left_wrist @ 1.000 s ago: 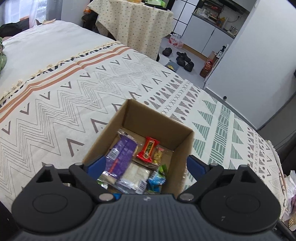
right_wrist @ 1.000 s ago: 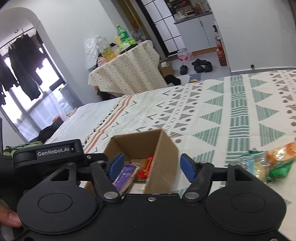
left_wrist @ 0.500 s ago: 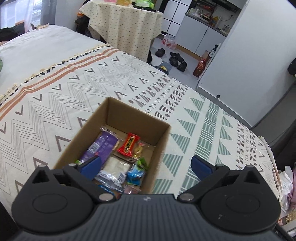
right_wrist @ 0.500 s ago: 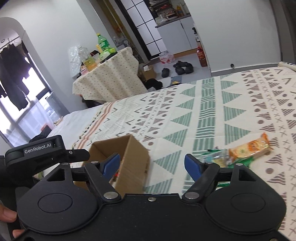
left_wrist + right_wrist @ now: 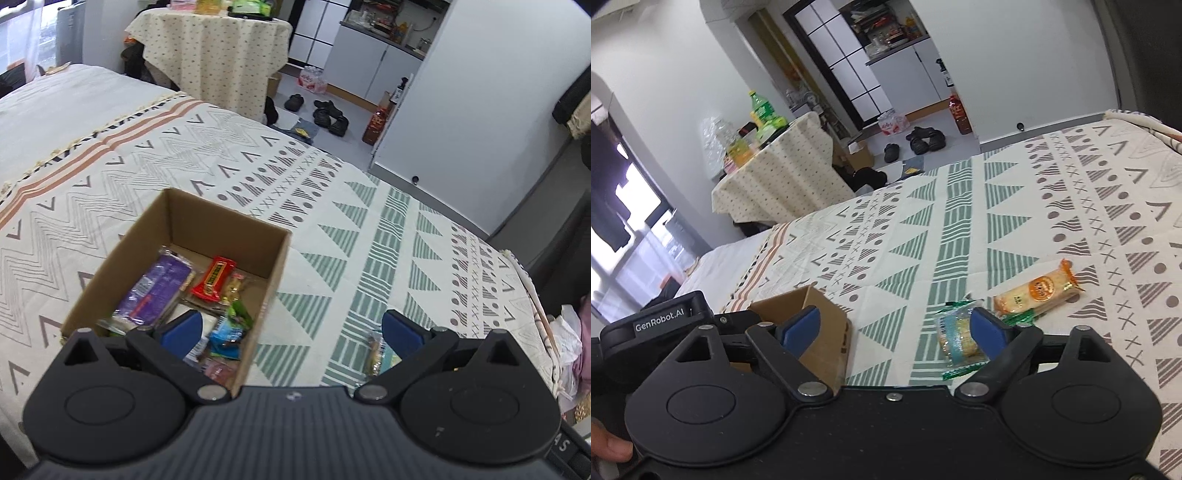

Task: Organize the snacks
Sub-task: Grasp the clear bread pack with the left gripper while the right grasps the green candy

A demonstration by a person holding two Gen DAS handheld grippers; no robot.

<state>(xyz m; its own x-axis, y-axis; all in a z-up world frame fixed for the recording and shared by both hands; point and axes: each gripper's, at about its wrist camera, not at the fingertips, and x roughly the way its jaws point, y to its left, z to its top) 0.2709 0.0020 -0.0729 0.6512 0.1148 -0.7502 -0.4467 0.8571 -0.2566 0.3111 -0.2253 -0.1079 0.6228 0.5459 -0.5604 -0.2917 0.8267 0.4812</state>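
We log: left gripper (image 5: 291,328) wide open, empty, over box (image 5: 207,218) rim | right gripper (image 5: 894,326) wide open, empty | two snacks (image 5: 1038,291) right of box

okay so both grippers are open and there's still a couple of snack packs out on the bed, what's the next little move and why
Probably ease the right gripper forward and down around the blue-banded cracker pack. Both grippers are open and empty, that pack lies nearest, just beside the right fingertip, with the orange pack farther out, and the cardboard box already holds the other snacks.
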